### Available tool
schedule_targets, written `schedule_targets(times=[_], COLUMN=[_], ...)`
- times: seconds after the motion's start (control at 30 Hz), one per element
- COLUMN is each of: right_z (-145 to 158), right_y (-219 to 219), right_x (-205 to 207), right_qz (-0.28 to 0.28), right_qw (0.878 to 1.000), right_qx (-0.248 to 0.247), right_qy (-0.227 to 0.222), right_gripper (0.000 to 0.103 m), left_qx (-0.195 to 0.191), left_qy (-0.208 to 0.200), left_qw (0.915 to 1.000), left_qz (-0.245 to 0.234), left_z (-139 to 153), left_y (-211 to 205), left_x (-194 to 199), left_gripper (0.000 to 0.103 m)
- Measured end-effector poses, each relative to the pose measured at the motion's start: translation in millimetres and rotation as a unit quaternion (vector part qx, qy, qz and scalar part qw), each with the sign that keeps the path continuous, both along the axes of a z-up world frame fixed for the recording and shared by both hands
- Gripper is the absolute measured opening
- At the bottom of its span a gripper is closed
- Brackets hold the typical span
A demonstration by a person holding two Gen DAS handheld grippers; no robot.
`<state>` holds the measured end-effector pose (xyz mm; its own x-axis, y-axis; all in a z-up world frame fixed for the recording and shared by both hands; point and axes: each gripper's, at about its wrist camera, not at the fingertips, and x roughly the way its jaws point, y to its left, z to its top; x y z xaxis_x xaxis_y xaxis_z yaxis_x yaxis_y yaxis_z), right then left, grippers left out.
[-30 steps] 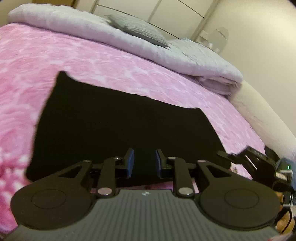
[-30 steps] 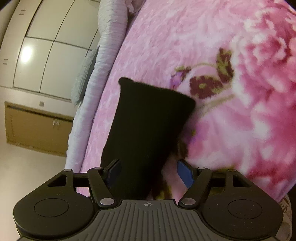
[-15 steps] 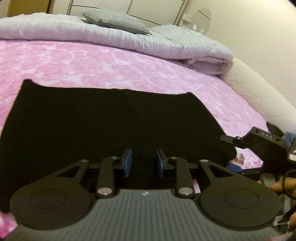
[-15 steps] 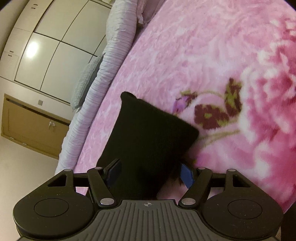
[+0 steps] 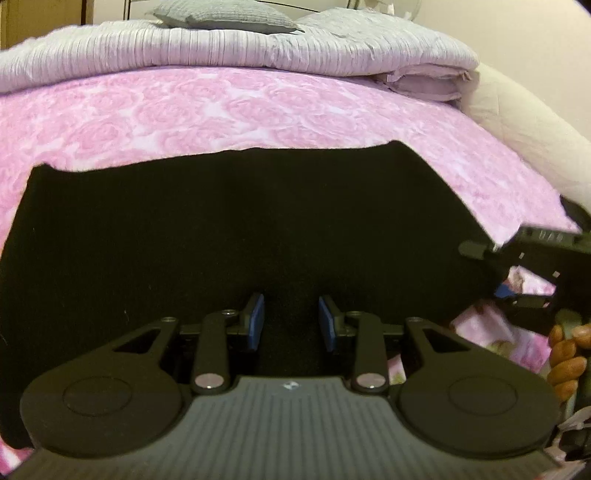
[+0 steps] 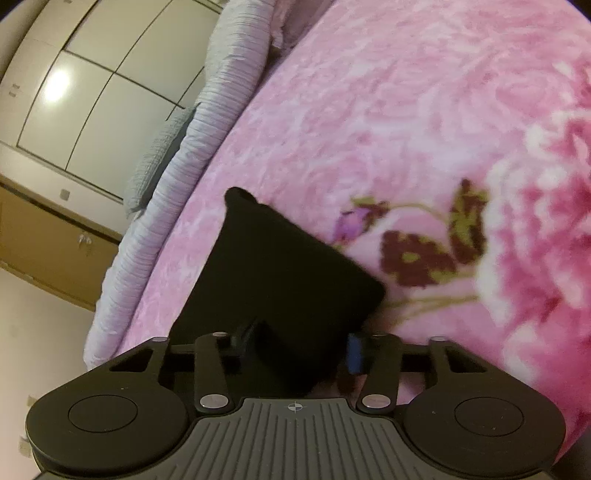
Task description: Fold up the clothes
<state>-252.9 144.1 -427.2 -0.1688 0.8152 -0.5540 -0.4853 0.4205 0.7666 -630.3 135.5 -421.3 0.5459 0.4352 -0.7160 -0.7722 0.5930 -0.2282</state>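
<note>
The left claw point(image 5: 291, 320) is opening, its blue pads standing apart over the near edge of the black cloth point(image 5: 240, 229); the cloth lies under and between them, but neither pad presses on it. The right claw point(image 6: 301, 345) is closing, with a corner of the cloth point(image 6: 280, 273) between its pads. One pad sits at the cloth's edge and the other is half hidden behind the fabric, so a firm pinch is not yet clear.

The cloth lies spread flat on the pink blanket point(image 5: 229, 110), its far edge running straight across. The right claw works at its right end, where a hand point(image 5: 567, 356) shows in the left view. Beyond, a grey quilt point(image 5: 221, 51) and pillow point(image 5: 221, 16) are heaped at the head of the bed.

The main risk is likely a one-sided grip: if the right claw lifts while the left has let go, the cloth would swing and the fold come out skewed. The closing pads could also catch the plush blanket along with the cloth and drag it up. A thin bite on the corner may slip mid-lift, and black on black makes layers hard to judge.
</note>
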Motion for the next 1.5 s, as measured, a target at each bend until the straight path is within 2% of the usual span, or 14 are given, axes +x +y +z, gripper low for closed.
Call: schedule_targets(times=[0.17, 0.27, 0.37, 0.43, 0.6, 0.73, 0.87, 0.93, 1.0, 1.07, 1.17, 1.27, 1.4, 1.5], right_z=[6, 54, 91, 100, 73, 37, 31, 39, 54, 68, 79, 58, 23, 13], right_y=[5, 13, 9, 1, -23, -27, -33, -34, -37, -39, -20, 4, 21, 43], right_x=[9, -35, -116, -170, -262, -295, -295, -287, -266, -241, -183, -113, -74, -74], right_qz=[-0.003, 0.047, 0.123, 0.172, 0.307, 0.406, 0.436, 0.452, 0.449, 0.419, 0.323, 0.214, 0.157, 0.151], right_qw=[0.999, 0.984, 0.905, 0.832, 0.706, 0.672, 0.663, 0.677, 0.714, 0.767, 0.871, 0.964, 0.985, 0.983], right_qx=[0.0, 0.036, 0.099, 0.145, 0.213, 0.187, 0.191, 0.192, 0.195, 0.193, 0.136, 0.053, 0.037, 0.018], right_qy=[0.038, -0.166, -0.395, -0.507, -0.602, -0.591, -0.578, -0.548, -0.501, -0.446, -0.344, -0.15, 0.059, 0.106], right_gripper=[0.015, 0.012, 0.012, 0.012, 0.012, 0.013, 0.043, 0.052, 0.052, 0.052, 0.052, 0.051, 0.051, 0.051], left_qx=[-0.071, -0.069, -0.093, -0.111, -0.145, -0.151, -0.164, -0.178, -0.188, -0.199, -0.225, -0.247, -0.254, -0.264], left_qy=[-0.102, -0.136, -0.189, -0.22, -0.27, -0.291, -0.31, -0.325, -0.34, -0.353, -0.373, -0.376, -0.375, -0.381], left_qw=[0.9881, 0.977, 0.9602, 0.949, 0.9257, 0.9165, 0.9057, 0.8962, 0.8897, 0.8837, 0.8721, 0.8642, 0.8617, 0.8569], left_qz=[0.09, 0.149, 0.183, 0.196, 0.222, 0.23, 0.238, 0.243, 0.239, 0.234, 0.223, 0.226, 0.229, 0.225], left_z=[11, 17, 16, 11, -10, -13, -16, -17, -17, -18, -25, -36, -45, -49], left_y=[12, 10, 10, 10, 7, 1, 1, 3, 2, 4, 11, 22, 37, 48], left_x=[-64, -114, -156, -174, -200, -207, -212, -212, -210, -206, -195, -182, -171, -164], left_gripper=[0.02, 0.02, 0.02, 0.02, 0.02, 0.02, 0.021, 0.022, 0.025, 0.029, 0.033, 0.033, 0.033, 0.033])
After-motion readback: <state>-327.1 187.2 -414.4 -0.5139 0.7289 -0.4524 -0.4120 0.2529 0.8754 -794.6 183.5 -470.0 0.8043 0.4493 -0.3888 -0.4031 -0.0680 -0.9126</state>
